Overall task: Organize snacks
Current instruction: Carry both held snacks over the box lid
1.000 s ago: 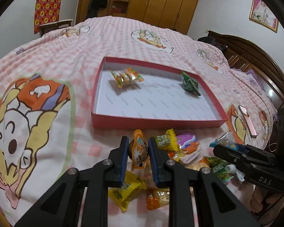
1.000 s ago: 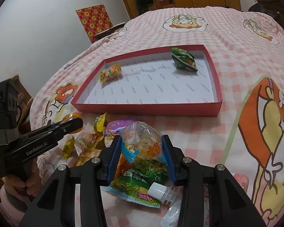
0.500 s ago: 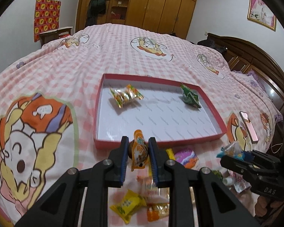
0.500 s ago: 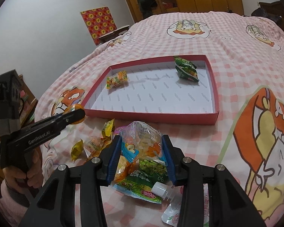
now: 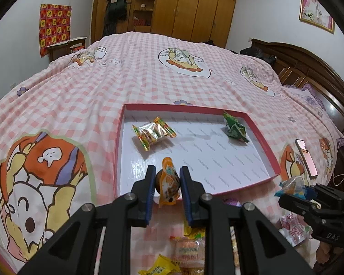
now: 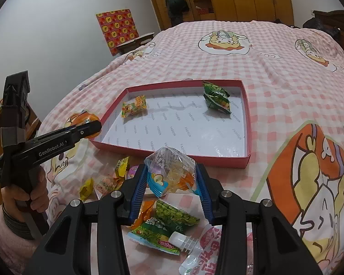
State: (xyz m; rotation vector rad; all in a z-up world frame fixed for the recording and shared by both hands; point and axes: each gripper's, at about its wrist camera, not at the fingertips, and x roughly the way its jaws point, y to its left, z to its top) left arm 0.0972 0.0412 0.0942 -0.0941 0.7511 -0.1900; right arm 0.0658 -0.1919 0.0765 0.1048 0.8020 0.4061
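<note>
A red-rimmed box lid (image 5: 267, 151) with a white floor lies on the bed; it also shows in the right wrist view (image 6: 248, 119). In it lie a yellow-orange snack pack (image 5: 152, 133) and a green snack pack (image 5: 235, 129). My left gripper (image 5: 166, 183) is shut on a small orange snack pouch (image 5: 168, 184), held above the lid's near edge. My right gripper (image 6: 172, 177) is shut on a clear bag of jellies (image 6: 169, 169), held above the loose snacks. The left gripper (image 6: 89, 129) shows at the lid's left corner in the right wrist view.
Loose snacks (image 6: 162, 224) lie on the pink checked bedspread (image 5: 149, 75) in front of the lid, with more (image 5: 188, 252) under my left gripper. A phone (image 5: 306, 158) lies right of the lid. A wooden headboard (image 5: 321, 73) is on the right.
Both grippers have risen with their snacks. The left one has moved forward from the snack pile to above the lid's near edge.
</note>
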